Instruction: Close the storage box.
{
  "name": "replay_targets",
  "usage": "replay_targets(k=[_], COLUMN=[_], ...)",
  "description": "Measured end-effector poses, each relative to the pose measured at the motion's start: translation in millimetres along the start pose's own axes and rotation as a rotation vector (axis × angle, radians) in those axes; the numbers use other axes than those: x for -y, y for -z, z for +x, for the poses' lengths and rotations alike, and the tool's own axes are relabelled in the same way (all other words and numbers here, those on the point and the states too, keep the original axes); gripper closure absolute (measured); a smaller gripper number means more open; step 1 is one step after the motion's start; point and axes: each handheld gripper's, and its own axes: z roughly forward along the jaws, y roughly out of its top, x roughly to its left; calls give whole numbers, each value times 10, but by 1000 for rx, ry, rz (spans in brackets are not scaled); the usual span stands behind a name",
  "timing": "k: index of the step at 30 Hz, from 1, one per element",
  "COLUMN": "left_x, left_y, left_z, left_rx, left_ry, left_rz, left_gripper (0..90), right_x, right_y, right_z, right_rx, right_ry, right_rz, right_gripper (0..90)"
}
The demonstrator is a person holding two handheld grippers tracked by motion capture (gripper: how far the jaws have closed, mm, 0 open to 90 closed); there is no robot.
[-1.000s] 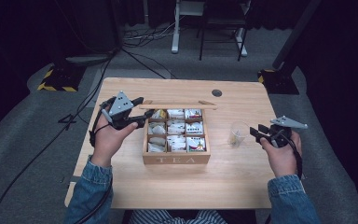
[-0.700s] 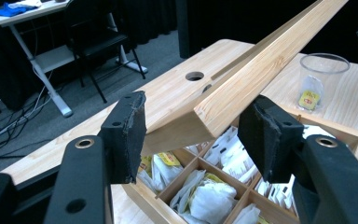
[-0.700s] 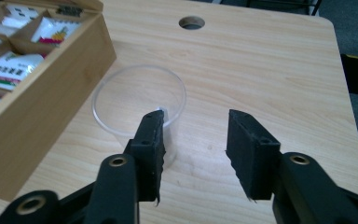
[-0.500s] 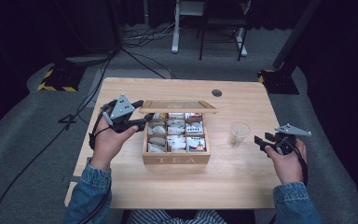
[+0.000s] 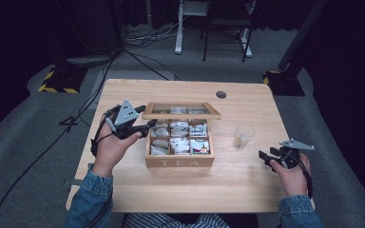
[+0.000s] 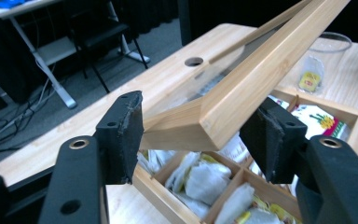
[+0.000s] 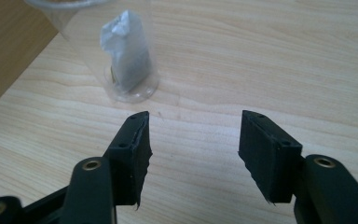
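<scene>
A wooden tea box (image 5: pixel 179 162) marked TEA stands mid-table, its compartments full of tea bags (image 5: pixel 179 145). Its glass-paned lid (image 5: pixel 180 110) hangs half raised over the back row. My left gripper (image 5: pixel 148 127) is at the lid's left corner. In the left gripper view the lid (image 6: pixel 242 88) corner lies between my left gripper's (image 6: pixel 191 135) wide-spread jaws, and the left jaw touches its end. A clear cup (image 5: pixel 243 135) with a tea bag (image 7: pixel 126 51) inside stands right of the box. My right gripper (image 5: pixel 264 156) is open and holds nothing, low over the table just short of the cup (image 7: pixel 121 51).
A round cable hole (image 5: pixel 221 94) is in the table's far side. The table's right edge (image 5: pixel 290 156) runs close to the right hand. Beyond the table are desk legs (image 5: pixel 178 28), a chair (image 5: pixel 223 23) and floor cables (image 5: pixel 138 57).
The lid has swung from upright down toward the box, with my left gripper at its corner. My right gripper has drawn back from the cup toward the person.
</scene>
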Motion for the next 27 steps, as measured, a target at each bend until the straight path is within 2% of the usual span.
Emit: replay_targets(k=[2, 5, 9, 13, 16, 27], left_x=[22, 51, 92, 138, 170, 270], left_y=[9, 13, 15, 31, 48, 78], left_z=[-21, -57, -104, -148, -173, -243], left_rx=[2, -2, -8, -7, -2, 15], left_ry=[8, 12, 10, 14, 17, 26], left_rz=[11, 29, 48, 61, 68, 115], left_gripper=[394, 394, 392, 391, 391, 391], right_x=[31, 71, 77, 83, 86, 71], right_y=[-18, -43, -60, -73, -97, -161], right_z=[-2, 15, 6, -23, -37, -45], right_rx=[-12, -36, -44, -29, -21, -15], right_ry=[4, -15, -11, -10, 4, 6], right_rz=[-20, -49, -41, -32, -17, 0], right_gripper=[447, 447, 446, 445, 445, 444])
